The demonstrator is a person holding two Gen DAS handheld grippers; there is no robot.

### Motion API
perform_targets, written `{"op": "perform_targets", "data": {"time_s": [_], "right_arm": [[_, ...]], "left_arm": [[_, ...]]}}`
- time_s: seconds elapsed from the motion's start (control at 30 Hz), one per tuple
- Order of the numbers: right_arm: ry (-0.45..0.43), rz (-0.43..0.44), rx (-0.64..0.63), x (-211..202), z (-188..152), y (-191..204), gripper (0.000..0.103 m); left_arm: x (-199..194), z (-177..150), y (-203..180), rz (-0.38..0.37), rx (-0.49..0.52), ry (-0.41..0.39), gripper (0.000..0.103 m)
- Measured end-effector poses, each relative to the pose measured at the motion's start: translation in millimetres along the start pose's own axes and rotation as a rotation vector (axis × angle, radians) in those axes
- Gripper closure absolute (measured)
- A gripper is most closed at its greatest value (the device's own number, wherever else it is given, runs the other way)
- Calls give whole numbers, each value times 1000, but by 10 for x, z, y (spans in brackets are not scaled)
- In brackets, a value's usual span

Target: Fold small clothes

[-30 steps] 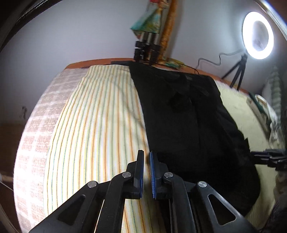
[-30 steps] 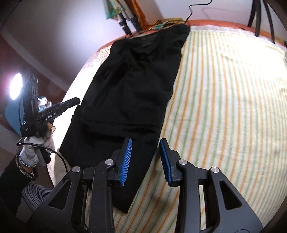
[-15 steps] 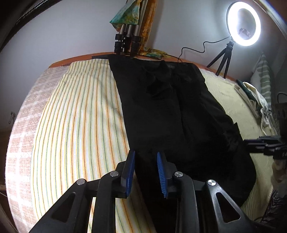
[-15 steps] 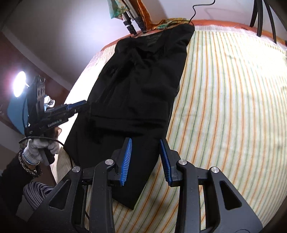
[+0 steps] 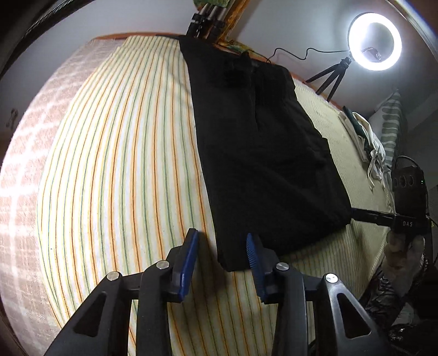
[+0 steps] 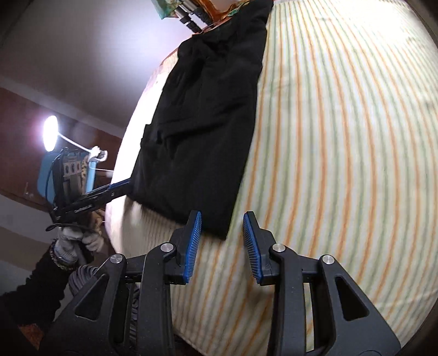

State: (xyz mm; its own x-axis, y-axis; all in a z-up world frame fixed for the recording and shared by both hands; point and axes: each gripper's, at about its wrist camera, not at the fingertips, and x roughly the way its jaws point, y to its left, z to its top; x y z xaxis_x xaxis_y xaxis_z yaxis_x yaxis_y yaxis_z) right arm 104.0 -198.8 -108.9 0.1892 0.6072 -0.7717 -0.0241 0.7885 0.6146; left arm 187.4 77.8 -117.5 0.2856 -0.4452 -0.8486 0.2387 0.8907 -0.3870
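A black garment (image 5: 262,153) lies flat and lengthwise on the striped bed cover (image 5: 123,164); it also shows in the right wrist view (image 6: 205,131). My left gripper (image 5: 222,256) is open, its jaws on either side of the garment's near left corner. My right gripper (image 6: 221,238) is open, its jaws on either side of the near right corner. Each gripper shows in the other's view: the right one (image 5: 364,213) at the garment's right edge, the left one (image 6: 117,187) at its left edge.
A ring light on a tripod (image 5: 373,41) stands at the far right. Tripod legs (image 5: 208,19) stand behind the garment's far end. Crumpled light clothes (image 5: 366,142) lie at the bed's right side. The bed's near edge runs just below my grippers.
My left gripper opened from nearly shut to wide. Both grippers pulled back toward the near hem and now straddle its corners. The garment's near end looks flatter.
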Motion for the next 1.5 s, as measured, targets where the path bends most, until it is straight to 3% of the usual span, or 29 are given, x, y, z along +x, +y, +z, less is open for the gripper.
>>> {"op": "perform_targets", "data": {"time_s": [0.07, 0.13, 0.17, 0.2, 0.23, 0.4, 0.5, 0.6, 0.77, 0.9, 1.1, 1.27, 1.37, 1.5], "right_arm": [[2, 2, -20, 33, -36, 52, 69], [-1, -10, -47, 54, -29, 86, 69], [-4, -15, -58, 72, -17, 103, 76], [7, -13, -69, 108, 3, 123, 91], [17, -8, -72, 131, 2, 139, 96], [-24, -10, -90, -97, 11, 159, 99], [27, -70, -76, 36, -33, 52, 99], [40, -61, -93, 44, -20, 96, 97], [-16, -174, -153, -156, 55, 187, 96], [-74, -159, -215, -234, 238, 340, 96], [-50, -123, -374, 68, 563, 702, 96], [-29, -112, -324, 360, 785, 594, 96], [-15, -230, -304, 436, 842, 447, 96], [-43, -173, -264, 240, 963, 369, 96]], "left_arm": [[10, 17, -24, -19, 1, 4, 87], [57, 27, -57, -22, 15, 13, 97], [77, 31, -68, -15, 25, 12, 102], [86, 38, -83, -12, 31, 10, 103], [86, 47, -84, -13, 27, 9, 103], [-155, 38, -101, -19, 28, -33, 103], [-10, -25, -69, 30, 57, 20, 103], [26, -25, -27, 18, 35, 19, 103], [-114, -26, -49, 64, 77, 0, 94], [-265, 106, -79, 38, 73, -82, 93], [-1, 334, -338, -3, 163, -74, 93], [274, 432, -333, 7, 165, -53, 91], [324, 443, -254, 49, 168, -67, 90], [204, 502, -115, 49, 121, -109, 85]]}}
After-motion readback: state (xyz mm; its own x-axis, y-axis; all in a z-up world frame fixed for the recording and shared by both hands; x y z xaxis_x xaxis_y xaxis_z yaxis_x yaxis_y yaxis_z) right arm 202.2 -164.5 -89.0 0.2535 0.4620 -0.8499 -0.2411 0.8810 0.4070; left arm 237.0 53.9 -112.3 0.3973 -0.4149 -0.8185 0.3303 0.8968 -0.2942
